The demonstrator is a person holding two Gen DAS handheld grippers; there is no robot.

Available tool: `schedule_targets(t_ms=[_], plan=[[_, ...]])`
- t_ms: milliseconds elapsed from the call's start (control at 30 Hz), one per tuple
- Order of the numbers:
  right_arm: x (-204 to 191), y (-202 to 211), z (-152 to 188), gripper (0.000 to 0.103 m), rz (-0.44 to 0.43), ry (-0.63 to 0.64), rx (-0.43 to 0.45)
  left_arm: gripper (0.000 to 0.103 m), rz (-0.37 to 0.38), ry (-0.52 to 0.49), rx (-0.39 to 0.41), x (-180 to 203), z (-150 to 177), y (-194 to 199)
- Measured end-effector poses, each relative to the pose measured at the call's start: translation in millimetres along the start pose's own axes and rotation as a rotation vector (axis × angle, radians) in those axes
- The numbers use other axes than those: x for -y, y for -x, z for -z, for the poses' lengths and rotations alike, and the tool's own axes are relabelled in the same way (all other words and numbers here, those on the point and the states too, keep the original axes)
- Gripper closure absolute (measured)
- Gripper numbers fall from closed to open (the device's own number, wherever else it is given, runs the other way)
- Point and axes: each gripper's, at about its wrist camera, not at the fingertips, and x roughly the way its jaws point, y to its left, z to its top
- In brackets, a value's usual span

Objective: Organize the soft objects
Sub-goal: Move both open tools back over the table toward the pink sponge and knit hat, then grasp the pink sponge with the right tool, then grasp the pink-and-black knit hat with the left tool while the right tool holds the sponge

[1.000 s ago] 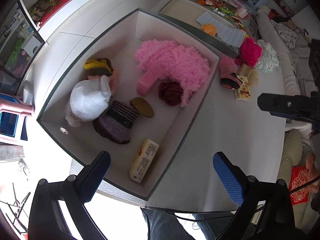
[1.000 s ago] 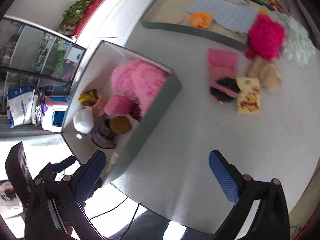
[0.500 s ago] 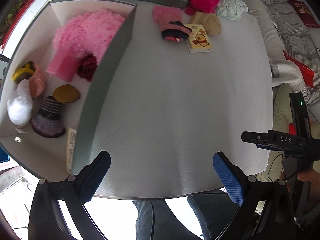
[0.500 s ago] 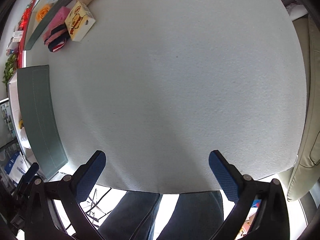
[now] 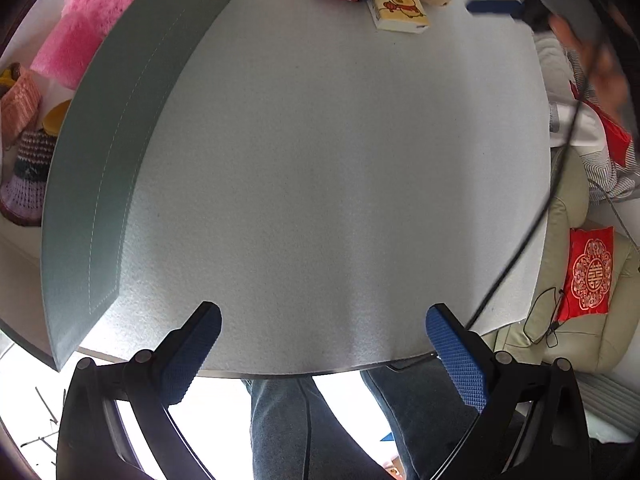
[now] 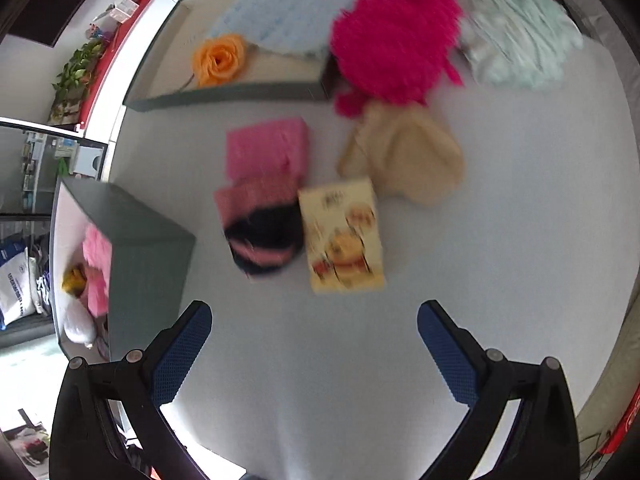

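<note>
A wide grey felt table (image 5: pixel 340 168) fills both views. At its left edge stands a grey-green storage box (image 5: pixel 116 160) holding a fluffy pink plush (image 5: pixel 80 32) and knitted pieces. Beyond it – loose on the felt – lie a magenta pom-pom (image 6: pixel 396 36), a beige hat (image 6: pixel 404 156), a pink-and-navy knit (image 6: pixel 262 216) touching a cartoon-printed tissue pack (image 6: pixel 342 236). The left gripper (image 5: pixel 320 344) and right gripper (image 6: pixel 314 340) both hover with jaws apart, empty.

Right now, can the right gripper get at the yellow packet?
Probably yes. The right gripper is open and empty, with only bare table between it and the yellow packet; the dark hat touches one side.
</note>
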Motion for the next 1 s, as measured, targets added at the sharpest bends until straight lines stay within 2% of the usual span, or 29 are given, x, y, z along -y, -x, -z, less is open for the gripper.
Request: schedule_targets(t_ms=[133,267,333,367,400,500,533,700,833,1000], plan=[[-27.4,-27.9,-50.6,0.000,0.002,-0.040,0.016,0.000,-0.012,-0.021,-0.012,-2.9,12.5,1.1],[-55.9,-69.3,-66.8,0.000,0.091,-0.015,-0.028,0.000,-0.011,-0.018,-0.015,-9.9,17.0,1.4],[-60.8,-86.2,-70.6,0.000,0.096,-0.028,-0.054,0.000,-0.017,-0.008,-0.025,-13.6,15.1,-1.2],[-61.8,-93.3,-69.7,0.003,0.101,-0.035,-0.071,0.000,-0.024,-0.004,-0.028,-14.3,14.3,-1.6],[-64.8,-93.8,-66.5,0.004,0.130,-0.023,-0.052,0.000,-0.028,-0.002,-0.029,-12.6,12.9,-3.8],[-68.8,-88.8,-50.0,0.023,0.189,0.035,-0.009,0.000,-0.023,0.011,-0.024,-14.4,13.4,-4.9],[-66.4,-87.2,-43.0,0.031,0.173,0.048,-0.009,0.000,-0.020,0.012,-0.023,-14.3,12.4,-4.6],[-31.4,-81.9,13.7,0.032,0.092,0.035,-0.076,0.000,-0.018,-0.009,-0.004,-8.1,8.0,0.9],[5.5,-72.3,84.7,0.031,-0.054,-0.036,-0.132,0.000,-0.029,-0.033,0.000,-1.8,9.3,-1.3],[41.8,-17.3,122.8,0.031,-0.217,-0.166,0.042,0.000,-0.044,-0.017,0.048,4.6,3.9,3.2]])
